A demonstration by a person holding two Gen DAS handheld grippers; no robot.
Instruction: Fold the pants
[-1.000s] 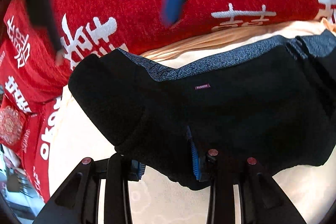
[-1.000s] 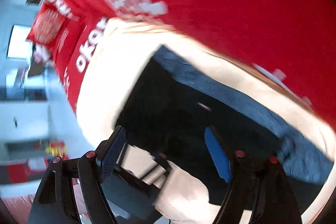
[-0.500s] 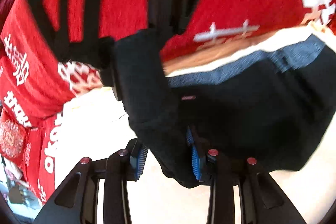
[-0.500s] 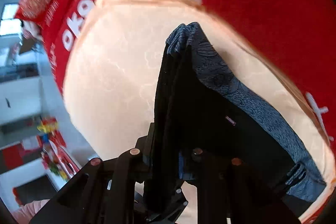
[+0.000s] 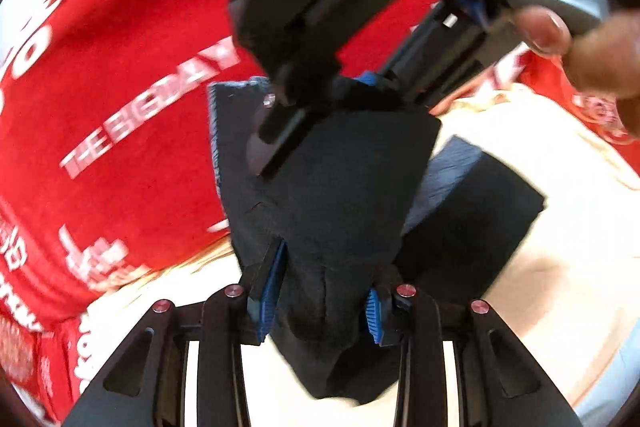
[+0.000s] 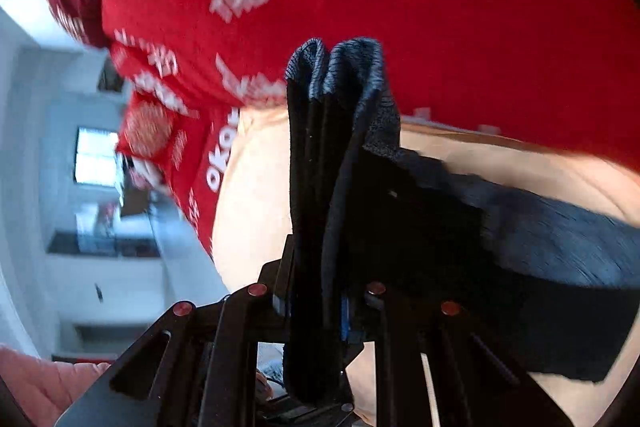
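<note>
The black pants (image 5: pixel 344 187) with a grey-blue waistband (image 5: pixel 448 175) hang lifted between both grippers, their far part still lying on the cream sheet (image 5: pixel 552 267). My left gripper (image 5: pixel 324 303) is shut on a bunched black fold, blue pads pressing on both sides. In the left wrist view my right gripper (image 5: pixel 332 87) comes in from above and pinches the upper edge of the same cloth. In the right wrist view the right gripper (image 6: pixel 316 303) is shut on a stack of several layers of the pants (image 6: pixel 320 167), which stand up from the jaws with the waistband (image 6: pixel 560 239) trailing to the right.
A red blanket with white lettering (image 5: pixel 120 107) covers the bed behind the pants and shows again as the red blanket (image 6: pixel 440 27). A person's hand (image 5: pixel 592 59) holds the right gripper's handle. A room with a window (image 6: pixel 96 163) lies beyond the bed's left edge.
The right gripper closed on the pants' edge. Both grippers rose and swung toward the red blanket, lifting the cloth off the sheet; the right gripper now fills the top of the left wrist view.
</note>
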